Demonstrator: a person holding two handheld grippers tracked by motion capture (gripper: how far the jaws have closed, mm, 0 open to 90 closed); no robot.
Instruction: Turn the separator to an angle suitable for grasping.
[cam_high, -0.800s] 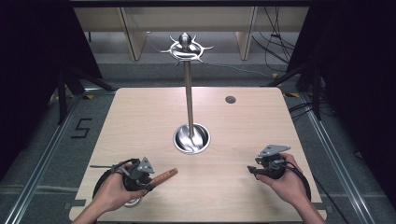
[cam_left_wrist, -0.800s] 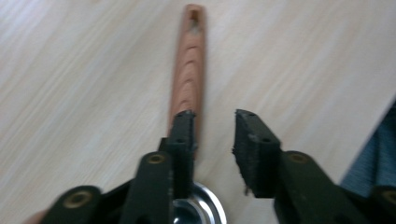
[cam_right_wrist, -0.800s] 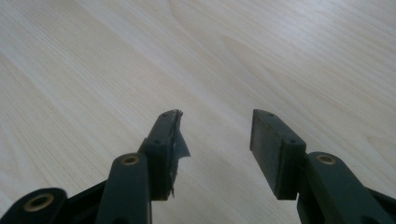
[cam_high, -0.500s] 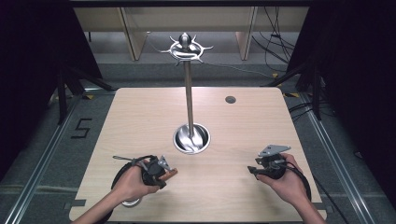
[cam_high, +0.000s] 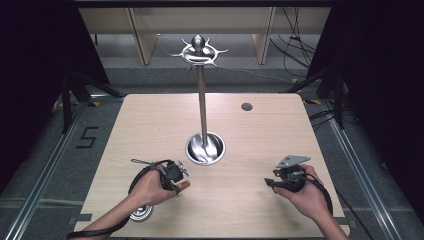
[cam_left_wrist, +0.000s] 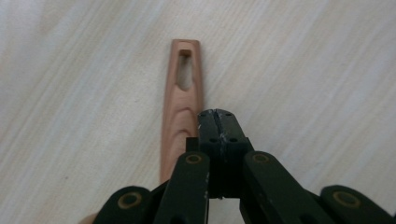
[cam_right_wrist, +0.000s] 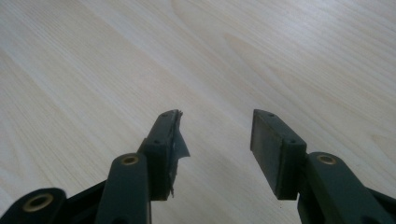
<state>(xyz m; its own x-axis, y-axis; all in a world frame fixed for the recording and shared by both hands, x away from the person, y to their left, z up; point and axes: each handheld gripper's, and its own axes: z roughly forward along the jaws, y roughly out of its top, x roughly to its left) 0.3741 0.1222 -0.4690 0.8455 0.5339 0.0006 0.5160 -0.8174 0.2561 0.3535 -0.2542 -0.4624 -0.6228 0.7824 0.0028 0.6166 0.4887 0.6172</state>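
Left gripper (cam_left_wrist: 218, 128), at seven o'clock on the table (cam_high: 150, 120), has its jaws pressed together beside a wooden handle (cam_left_wrist: 182, 100), apparently missing it. Right gripper (cam_right_wrist: 215, 140), at five o'clock, waits with jaws apart.

pale wood-grain table (cam_high: 150, 130), reddish wood handle (cam_left_wrist: 181, 100), black jaws, silver stand (cam_high: 202, 110)

Grey floor (cam_high: 45, 150), dark curtains (cam_high: 30, 75), wooden shelving (cam_high: 145, 30)
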